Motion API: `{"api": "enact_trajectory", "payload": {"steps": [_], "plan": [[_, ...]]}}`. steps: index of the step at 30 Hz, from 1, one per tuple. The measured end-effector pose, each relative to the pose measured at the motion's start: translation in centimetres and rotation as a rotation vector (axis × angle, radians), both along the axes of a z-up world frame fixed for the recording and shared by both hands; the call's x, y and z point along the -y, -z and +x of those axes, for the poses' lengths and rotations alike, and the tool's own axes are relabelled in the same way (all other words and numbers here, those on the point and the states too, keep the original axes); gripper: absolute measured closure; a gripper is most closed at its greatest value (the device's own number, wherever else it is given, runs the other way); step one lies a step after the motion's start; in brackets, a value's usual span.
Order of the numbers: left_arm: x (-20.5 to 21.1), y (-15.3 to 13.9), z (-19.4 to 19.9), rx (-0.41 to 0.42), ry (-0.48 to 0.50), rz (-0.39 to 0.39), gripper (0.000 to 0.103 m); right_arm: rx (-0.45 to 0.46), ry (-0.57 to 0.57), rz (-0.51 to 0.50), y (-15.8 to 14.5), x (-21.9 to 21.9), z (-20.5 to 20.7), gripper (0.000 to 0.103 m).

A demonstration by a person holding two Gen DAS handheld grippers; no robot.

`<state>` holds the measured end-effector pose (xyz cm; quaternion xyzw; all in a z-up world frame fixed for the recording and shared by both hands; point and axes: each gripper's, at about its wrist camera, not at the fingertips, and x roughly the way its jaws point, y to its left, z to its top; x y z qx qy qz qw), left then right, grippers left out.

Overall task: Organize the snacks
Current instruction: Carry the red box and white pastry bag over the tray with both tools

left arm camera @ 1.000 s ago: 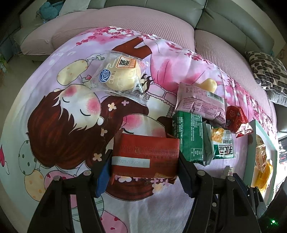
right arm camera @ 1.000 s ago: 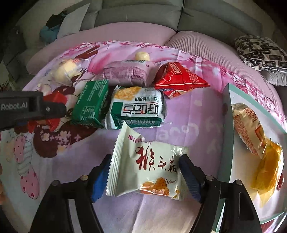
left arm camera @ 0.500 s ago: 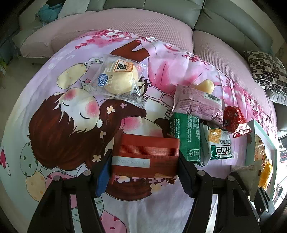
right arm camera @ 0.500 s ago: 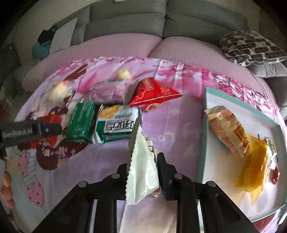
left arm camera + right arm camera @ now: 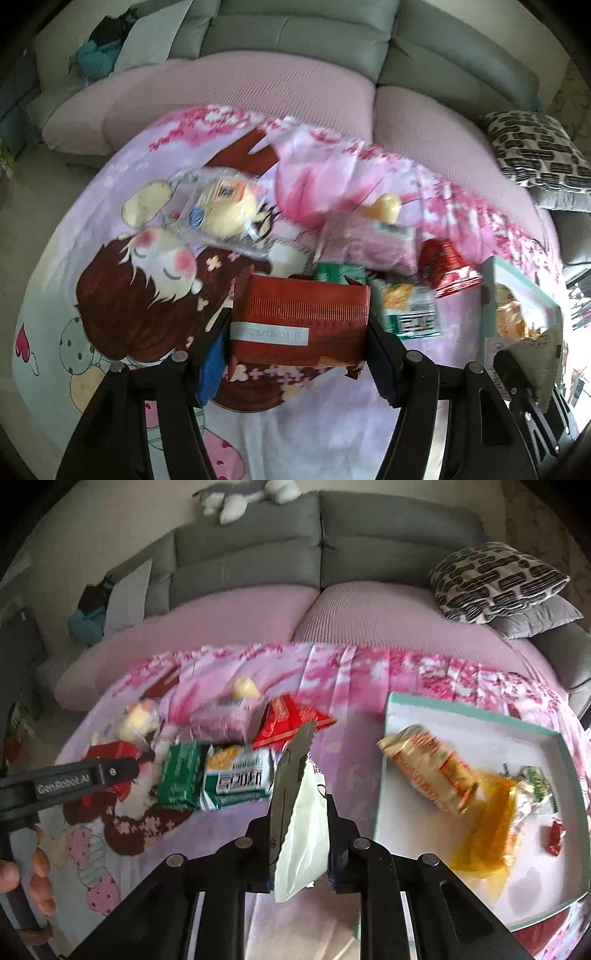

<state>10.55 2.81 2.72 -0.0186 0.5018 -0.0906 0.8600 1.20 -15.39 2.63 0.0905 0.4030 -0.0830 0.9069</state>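
The left hand-held gripper (image 5: 297, 343) grasps a red snack pack (image 5: 299, 321) by its two short sides, the blue-lined fingers (image 5: 212, 365) pressing on either edge; a white date strip faces the camera. The pack hangs above the cartoon-printed pink cloth (image 5: 110, 295) that covers the tabletop.

The right hand-held gripper (image 5: 301, 834) is clenched on a white snack packet (image 5: 303, 827), which stands on edge between the narrow jaws with its serrated end pointing up and away. The jaws have just been closing on it. In the left wrist view the same packet (image 5: 535, 354) shows at the far right edge, in front of the tray.

On the cloth, left of the right gripper, lie a green pack (image 5: 179, 775) and, touching it, a green-and-white pack with a corn picture (image 5: 238, 775). Beyond them sit a pale pink pack (image 5: 221, 720) and a red triangular pack (image 5: 288, 720), with a small yellow round sweet (image 5: 245, 687) farther off. A clear bag holding a yellow bun (image 5: 221, 210) lies toward the far left.

To the right, a white tray with a teal rim (image 5: 443, 703) holds an orange-and-cream wrapped snack (image 5: 428, 764), a yellow bag (image 5: 487, 830) overlapping it, a small green-printed pack (image 5: 535, 779) and a small red candy (image 5: 556, 836).

A grey sofa with pink seat covers (image 5: 240, 627) stands behind, with a black-and-white patterned cushion (image 5: 495, 579) at the right.
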Motion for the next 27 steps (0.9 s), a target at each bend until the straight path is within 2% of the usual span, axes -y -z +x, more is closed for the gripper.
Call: {"api": "enact_trajectory", "payload": {"steps": [5,12,17,21,27], "plan": [[2.9,-2.4,-1.5,0.059,0.076,-0.033,0.035,0.062,0.050,-0.002,-2.1,2.2,-1.7,0.083],[9.8,-3.8,-4.5,0.108,0.255,-0.031,0.035,0.122,0.214,-0.019,-4.1,8.1,-5.2,0.083],[15.3,-3.4,-7.3,0.115,0.394,0.001,0.035,0.115,0.338,-0.023,-4.2,12.6,-7.8,0.082],[19.2,-1.8,-8.9,0.085,0.481,0.032,0.035,0.113,0.414,-0.003,-4.0,15.6,-9.9,0.082],[22.3,0.7,-9.7,0.043,0.519,0.077,0.035,0.086,0.512,0.019,-3.0,19.3,-12.7,0.082]]}}
